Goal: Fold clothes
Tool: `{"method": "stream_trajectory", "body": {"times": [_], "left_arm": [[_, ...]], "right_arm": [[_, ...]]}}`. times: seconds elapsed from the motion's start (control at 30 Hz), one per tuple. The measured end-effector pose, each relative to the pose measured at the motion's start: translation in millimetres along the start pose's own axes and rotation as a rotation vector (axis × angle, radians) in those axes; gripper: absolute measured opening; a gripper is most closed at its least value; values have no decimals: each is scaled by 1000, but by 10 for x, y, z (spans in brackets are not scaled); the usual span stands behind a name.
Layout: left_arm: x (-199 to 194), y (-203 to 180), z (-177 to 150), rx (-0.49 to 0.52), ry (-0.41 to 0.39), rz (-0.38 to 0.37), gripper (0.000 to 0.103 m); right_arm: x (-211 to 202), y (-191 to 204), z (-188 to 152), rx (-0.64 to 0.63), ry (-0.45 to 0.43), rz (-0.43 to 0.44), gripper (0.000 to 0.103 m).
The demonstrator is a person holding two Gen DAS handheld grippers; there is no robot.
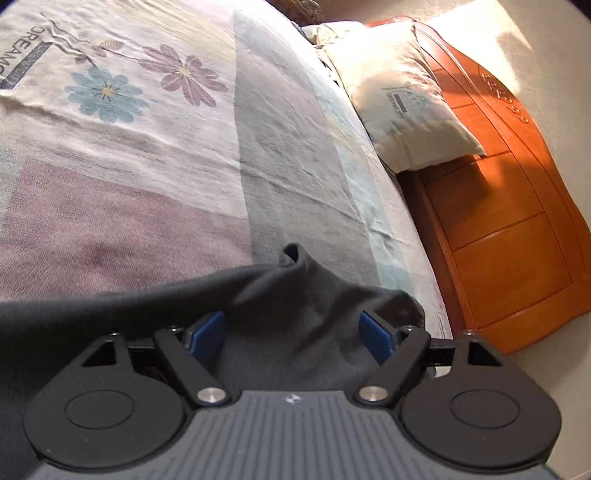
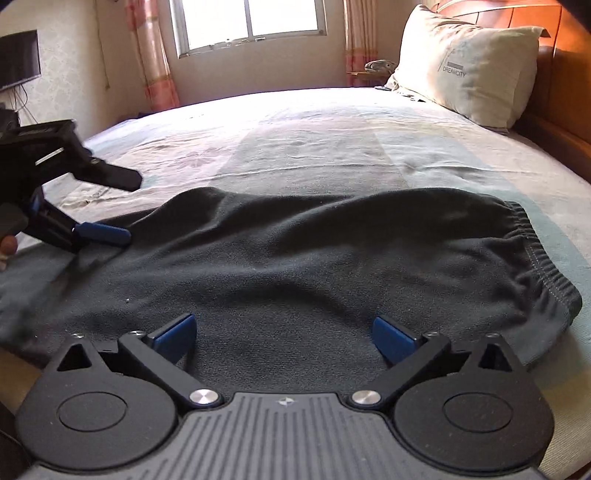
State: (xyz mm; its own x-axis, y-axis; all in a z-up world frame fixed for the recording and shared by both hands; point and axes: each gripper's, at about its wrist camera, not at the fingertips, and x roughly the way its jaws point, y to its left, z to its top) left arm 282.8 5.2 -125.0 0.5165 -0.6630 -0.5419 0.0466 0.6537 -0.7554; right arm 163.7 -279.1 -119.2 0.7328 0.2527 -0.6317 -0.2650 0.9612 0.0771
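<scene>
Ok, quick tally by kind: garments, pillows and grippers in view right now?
Dark garment: 1
Pillow: 1
Grippers: 2, left gripper and right gripper, both open
Total: 4

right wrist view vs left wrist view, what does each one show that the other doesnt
Only the right wrist view shows the window, the garment's elastic waistband, the open right gripper, and the left gripper from the side, jaws apart over the cloth's left end.

Only the left wrist view shows the flower print on the sheet and a bunched fabric peak ahead of the open left gripper.

Both show the dark garment, the bed sheet, the pillow and the wooden headboard.
</scene>
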Motion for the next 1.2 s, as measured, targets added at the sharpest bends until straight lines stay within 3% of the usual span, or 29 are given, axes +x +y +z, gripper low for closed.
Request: {"method": "stream_trajectory", "body": {"times": [0.13, 0.2, 0.4, 0.47, 0.53, 0.67, 0.73, 0.83, 0.93, 1.07, 1.2], "left_arm": [[-1, -78, 186, -21, -66, 64, 79], [-41, -222, 218, -7, -86, 46, 79], [222, -634, 13, 66, 64, -71, 83], [379, -651, -14, 104, 85, -4, 82], [503, -553, 53, 96, 53, 75, 82], [557, -527, 208, 32, 2, 115, 80], [540, -681, 162, 45, 27, 58, 81], [626, -886, -48, 62, 146, -61, 83], [818, -985, -295, 58, 236, -100, 83], [1023, -1011, -558, 45, 297, -88, 83], [989, -1085, -559, 64, 299, -68, 83]], "right_arm": [[-11, 14, -13, -19, -12, 4, 103], [-28, -33, -12, -5, -18, 26, 103], [-71, -49, -30, -4, -21, 40, 103], [-86, -64, -31, 2, -21, 40, 103], [-102, -86, -32, 12, -21, 41, 103], [-151, -174, -33, 66, -26, 37, 103], [-188, -202, -34, 87, -34, 23, 103], [-215, -224, -37, 105, -31, 11, 103], [-232, -223, -47, 102, -25, 1, 103], [-249, -239, -61, 104, -16, -5, 103], [-266, -255, -74, 106, -7, -10, 103]]}}
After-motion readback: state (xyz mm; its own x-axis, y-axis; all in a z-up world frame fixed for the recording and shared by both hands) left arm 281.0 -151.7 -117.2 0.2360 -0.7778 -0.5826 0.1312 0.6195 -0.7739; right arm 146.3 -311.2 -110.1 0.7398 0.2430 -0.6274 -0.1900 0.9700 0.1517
